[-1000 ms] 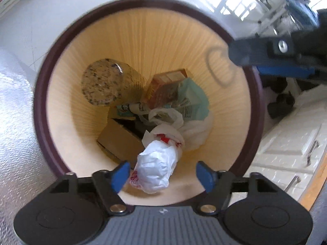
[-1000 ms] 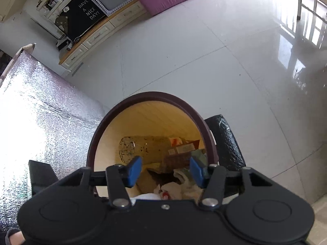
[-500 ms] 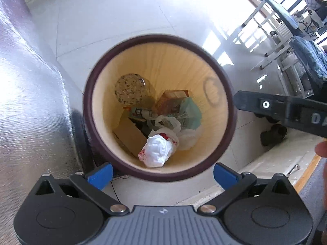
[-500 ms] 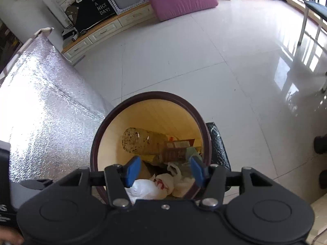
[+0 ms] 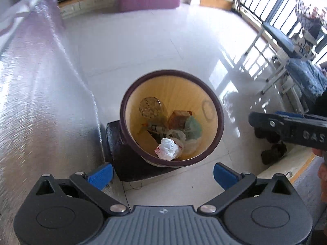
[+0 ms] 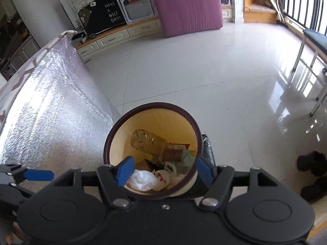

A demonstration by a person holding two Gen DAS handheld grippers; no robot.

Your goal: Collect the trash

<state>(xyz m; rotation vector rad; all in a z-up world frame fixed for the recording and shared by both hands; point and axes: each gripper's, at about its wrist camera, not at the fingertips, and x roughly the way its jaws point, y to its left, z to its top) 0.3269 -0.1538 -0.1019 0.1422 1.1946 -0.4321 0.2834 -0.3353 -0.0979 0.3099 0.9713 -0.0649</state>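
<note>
Left gripper [image 5: 162,173] wide and empty, right gripper [image 6: 163,172] just opened, empty, above bin [image 5: 218,126]; bag [image 5: 168,149] lies loose and could spill if bin tips.

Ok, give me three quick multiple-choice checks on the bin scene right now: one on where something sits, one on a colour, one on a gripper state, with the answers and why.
1. Where is the white crumpled bag?
A. On the floor beside the bin
B. Inside the bin, on top of the other trash
C. Between the left gripper's fingers

2. What colour is the bin's rim?
A. Dark maroon-brown
B. Bright green
C. White

3. What state is the left gripper in?
A. Shut on the white bag
B. Shut with nothing in it
C. Open with nothing in it

Answers:
1 B: the bag lies within the bin's yellow inner wall, over the boxes and the green bag.
2 A: a dark maroon ring edges the pale yellow interior.
3 C: its blue pads stand wide apart with only floor and bin seen between them.
</note>
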